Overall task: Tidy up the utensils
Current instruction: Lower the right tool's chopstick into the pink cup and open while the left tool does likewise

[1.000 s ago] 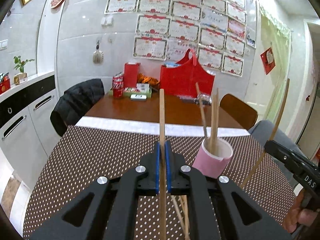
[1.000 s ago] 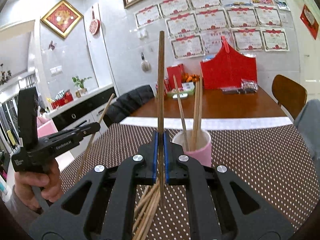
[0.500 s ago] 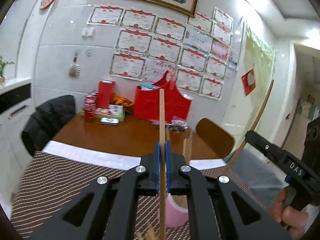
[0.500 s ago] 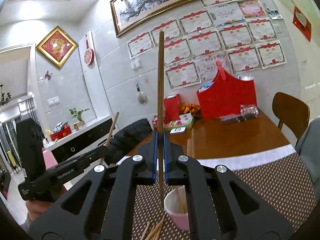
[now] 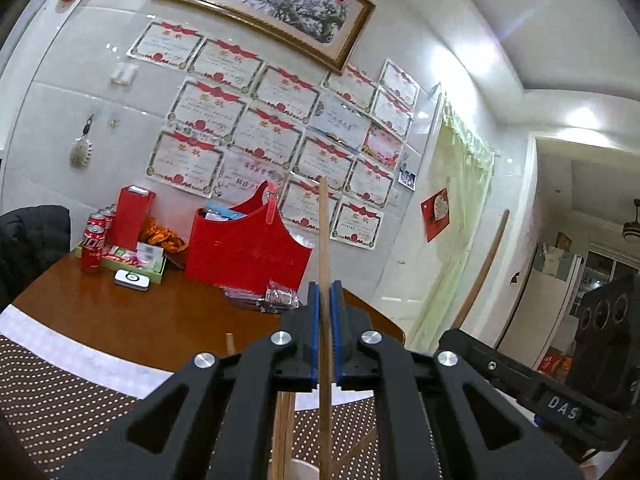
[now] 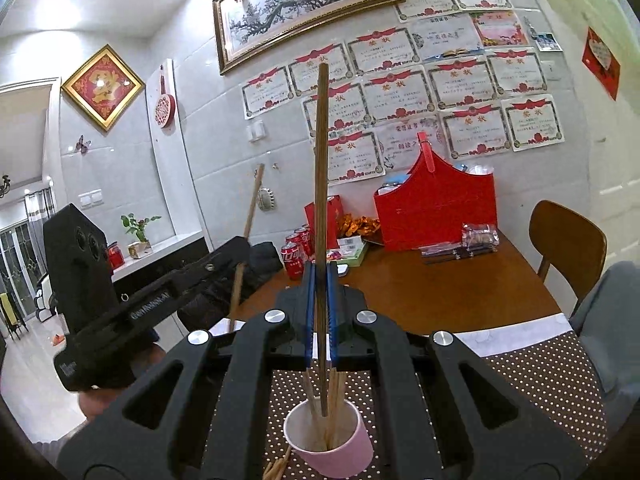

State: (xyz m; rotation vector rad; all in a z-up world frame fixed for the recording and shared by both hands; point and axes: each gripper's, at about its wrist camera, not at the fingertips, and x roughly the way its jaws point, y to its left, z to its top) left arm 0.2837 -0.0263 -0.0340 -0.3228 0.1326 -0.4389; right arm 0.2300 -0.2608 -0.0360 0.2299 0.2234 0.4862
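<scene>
We pinch one pale wooden chopstick [image 5: 325, 264] in our left gripper [image 5: 325, 312] and a darker chopstick [image 6: 321, 184] in our right gripper [image 6: 320, 304], its tip inside the pink paper cup [image 6: 329, 442]. Dropping both together, we judge, could tip that cup.

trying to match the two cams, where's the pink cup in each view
Left wrist: only a pale sliver of the cup at the bottom edge, below the left tongs and mostly hidden.
Right wrist: cup at bottom centre, below the right tongs, chopsticks standing in it.
Shared landmark: the red bag on the table by the wall.
</scene>
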